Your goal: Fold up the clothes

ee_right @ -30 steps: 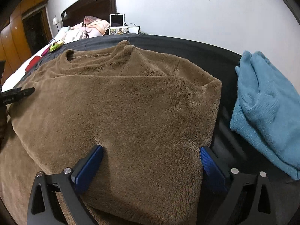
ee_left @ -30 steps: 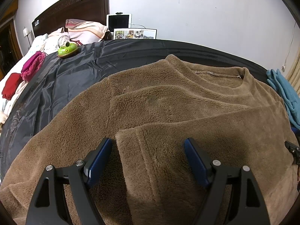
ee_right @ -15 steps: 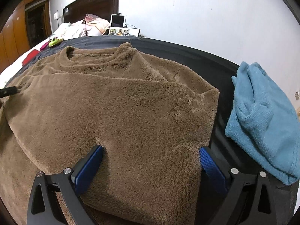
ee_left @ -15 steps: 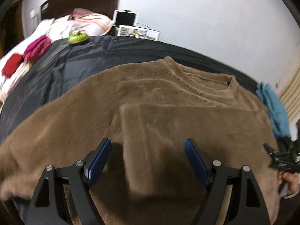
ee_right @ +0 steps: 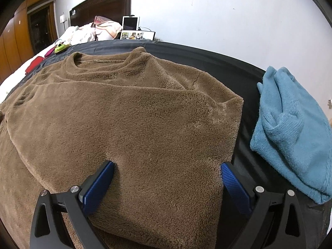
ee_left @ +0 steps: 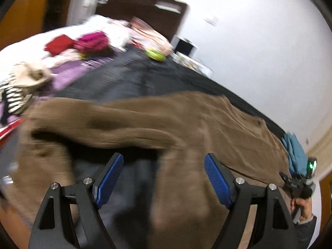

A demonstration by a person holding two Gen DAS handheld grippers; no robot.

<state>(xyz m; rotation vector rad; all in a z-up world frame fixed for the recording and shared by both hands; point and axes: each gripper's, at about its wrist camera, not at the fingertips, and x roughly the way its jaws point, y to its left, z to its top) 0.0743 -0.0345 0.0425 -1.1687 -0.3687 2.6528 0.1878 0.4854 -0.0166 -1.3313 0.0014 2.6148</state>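
Observation:
A brown fleece sweater lies spread on a black sheet, its right sleeve folded across the body. My right gripper is open and empty, low over the folded sleeve near the sweater's right edge. In the blurred left wrist view the sweater has its left sleeve stretched out to the left. My left gripper is open and empty above the sweater's left side. The right gripper and the hand holding it show at the far right of that view.
A folded blue sweater lies on the sheet right of the brown one. At the head of the bed are pillows, a tablet, a photo frame and a green toy. Red and pink clothes lie at the left.
My left gripper has swung left and tilted, now facing the sweater's left sleeve and the clothes pile; its view is blurred. My right gripper has barely moved.

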